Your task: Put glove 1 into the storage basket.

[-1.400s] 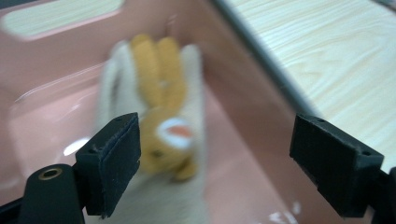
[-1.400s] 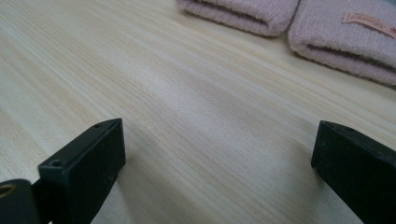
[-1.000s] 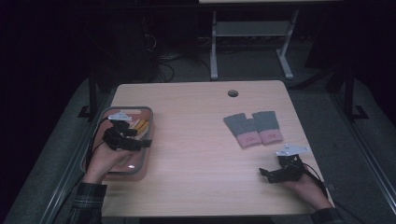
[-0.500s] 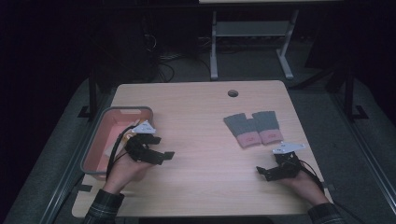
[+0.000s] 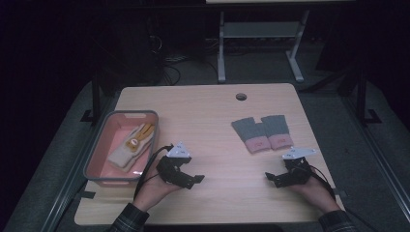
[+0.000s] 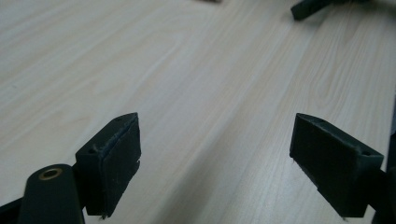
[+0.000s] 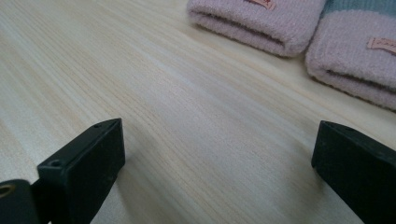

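Two grey gloves with pink cuffs (image 5: 262,132) lie side by side on the right half of the wooden table (image 5: 212,111); their pink cuffs (image 7: 261,21) fill the top of the right gripper view. A cream and yellow glove (image 5: 131,146) lies in the pink bin (image 5: 98,147) at the left. My left gripper (image 5: 196,181) rests on the table just right of the bin, open and holding nothing (image 6: 215,163). My right gripper (image 5: 270,178) sits near the front right, below the grey gloves, open and holding nothing (image 7: 219,168).
A round cable hole (image 5: 241,96) sits near the table's far edge. A metal stand (image 5: 256,36) and cables lie on the dark floor beyond. In the left gripper view, the other gripper's dark tip (image 6: 310,8) shows at the top.
My left gripper has left the pink bin and moved right and toward the front, onto bare table. The cream glove now lies uncovered in the bin. The right gripper has barely moved.
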Available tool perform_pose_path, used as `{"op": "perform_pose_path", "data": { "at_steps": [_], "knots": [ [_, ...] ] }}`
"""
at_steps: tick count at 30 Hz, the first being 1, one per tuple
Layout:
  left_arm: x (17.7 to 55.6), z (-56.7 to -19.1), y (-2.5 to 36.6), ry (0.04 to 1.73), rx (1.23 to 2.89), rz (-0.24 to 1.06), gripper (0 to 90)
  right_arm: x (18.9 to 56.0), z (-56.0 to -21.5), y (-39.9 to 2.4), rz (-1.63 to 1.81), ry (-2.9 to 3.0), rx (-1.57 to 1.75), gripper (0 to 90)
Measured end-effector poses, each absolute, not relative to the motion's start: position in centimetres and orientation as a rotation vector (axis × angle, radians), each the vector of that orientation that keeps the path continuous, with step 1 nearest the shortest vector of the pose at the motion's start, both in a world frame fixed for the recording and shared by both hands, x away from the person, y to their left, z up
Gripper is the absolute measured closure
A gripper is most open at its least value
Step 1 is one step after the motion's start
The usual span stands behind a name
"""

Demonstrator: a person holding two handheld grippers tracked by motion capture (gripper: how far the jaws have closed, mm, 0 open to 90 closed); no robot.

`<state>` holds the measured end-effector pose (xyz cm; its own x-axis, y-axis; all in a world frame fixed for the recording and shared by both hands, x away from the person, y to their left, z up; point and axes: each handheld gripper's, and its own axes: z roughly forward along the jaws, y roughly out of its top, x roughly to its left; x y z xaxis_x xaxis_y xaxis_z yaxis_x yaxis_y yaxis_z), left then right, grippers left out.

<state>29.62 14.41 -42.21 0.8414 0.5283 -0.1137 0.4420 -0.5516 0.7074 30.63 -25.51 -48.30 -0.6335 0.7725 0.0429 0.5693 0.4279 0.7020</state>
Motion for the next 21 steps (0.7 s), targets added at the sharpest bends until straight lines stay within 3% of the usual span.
{"op": "perform_pose_path", "data": {
  "at_steps": [13, 21],
  "knots": [
    [29.1, -47.0, 14.0, 0.677, 2.327, 0.210, 11.9, 30.8, -48.2, -25.5, 0.995, 2.411, 1.146, 3.3],
    [28.7, -47.7, 14.8, 0.610, 2.275, 0.253, 11.6, 31.1, -46.7, -25.2, 0.969, 2.414, 1.146, 34.2]
  ]
}}
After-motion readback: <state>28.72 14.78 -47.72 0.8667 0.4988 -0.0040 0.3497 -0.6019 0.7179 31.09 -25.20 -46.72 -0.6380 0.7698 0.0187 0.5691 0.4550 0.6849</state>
